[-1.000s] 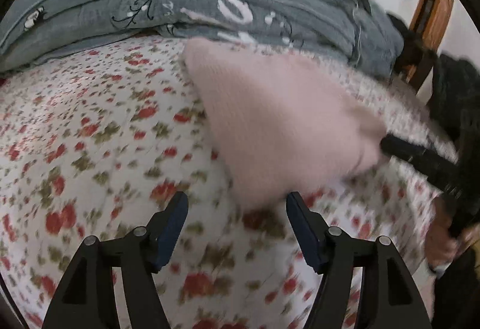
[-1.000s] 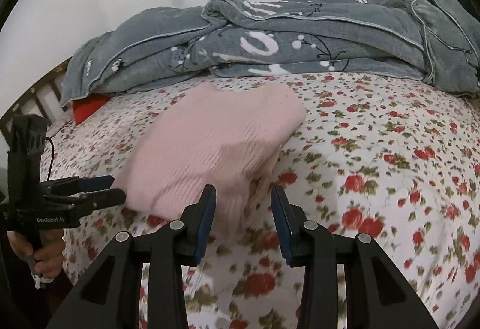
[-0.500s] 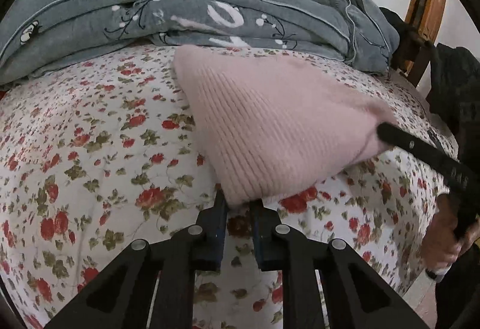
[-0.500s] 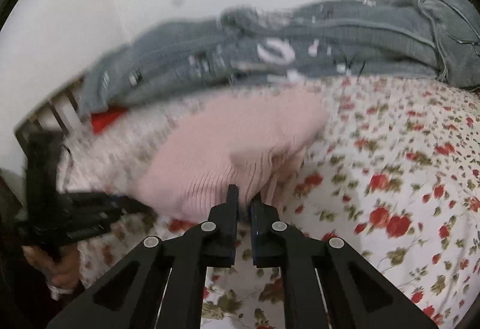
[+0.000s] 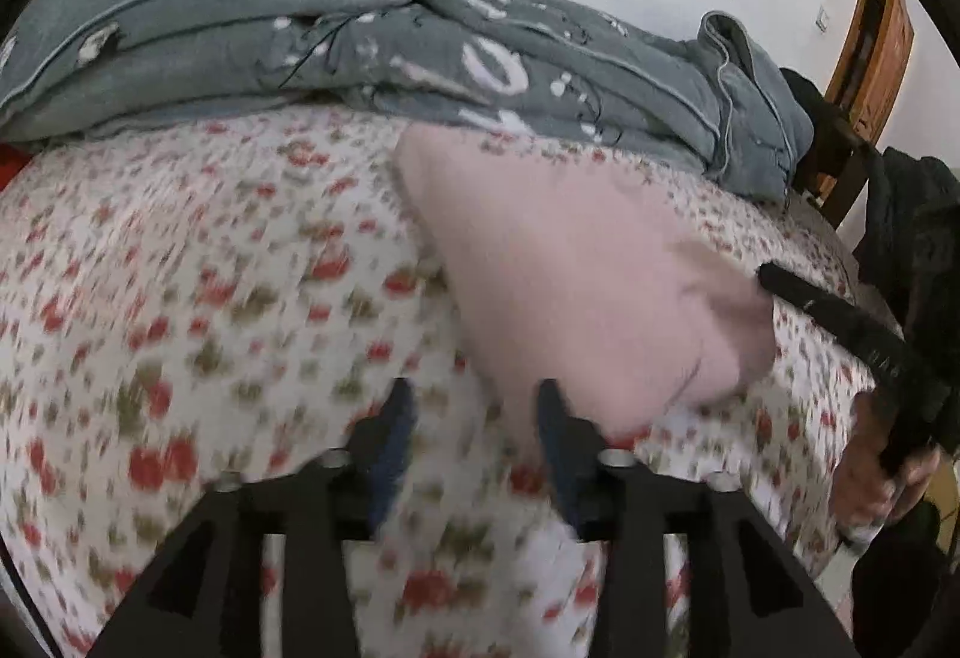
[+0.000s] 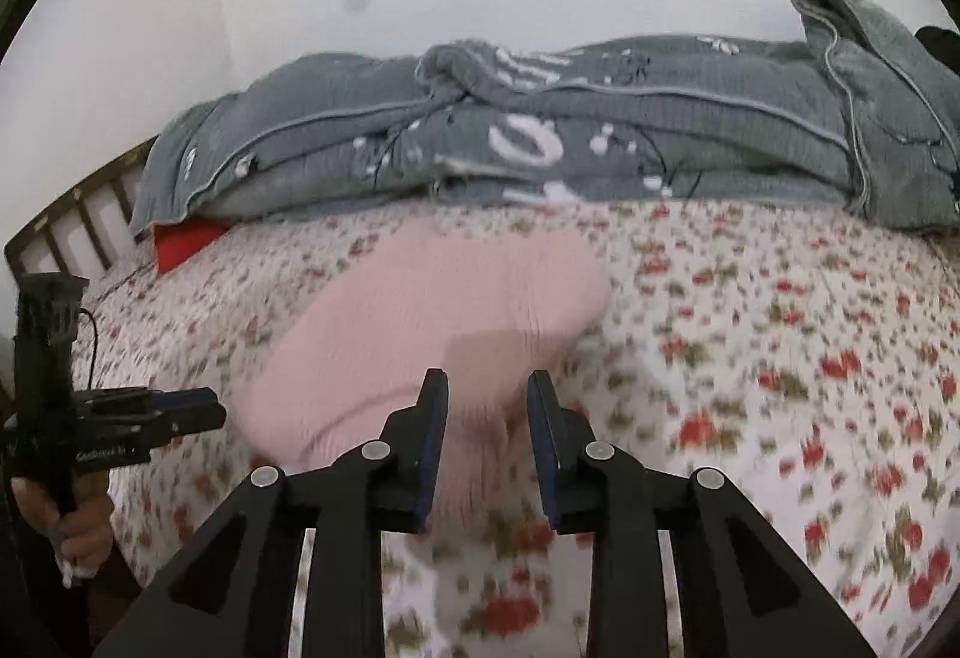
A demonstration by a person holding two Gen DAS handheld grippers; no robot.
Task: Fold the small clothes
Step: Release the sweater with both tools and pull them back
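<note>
A folded pink knit garment [image 5: 576, 268] lies flat on the flowered bedsheet [image 5: 180, 298]. My left gripper [image 5: 474, 412] hovers at its near corner with the jaws opening. Between the fingers I see the sheet and a bit of pink edge, but the pads press on nothing. In the right wrist view the garment [image 6: 432, 310] reaches down between the fingers of my right gripper [image 6: 487, 397]. Those jaws are opening too and stand clear of the cloth. Each gripper also shows from the side in the other view: the right gripper [image 5: 771, 277] at the garment's right end, the left gripper [image 6: 207, 412] at its left end.
A bunched grey blanket [image 6: 600, 141] with white print lies along the far side of the bed against the wall. A red item [image 6: 186, 238] and a wooden bed rail [image 6: 78, 220] sit far left. Dark clothing [image 5: 918, 214] and a wooden frame [image 5: 870, 27] are at the right. Both views are motion-blurred.
Half a second ago both grippers were shut at the garment's near edge; now both have opened and risen slightly. The pink garment still lies on the sheet.
</note>
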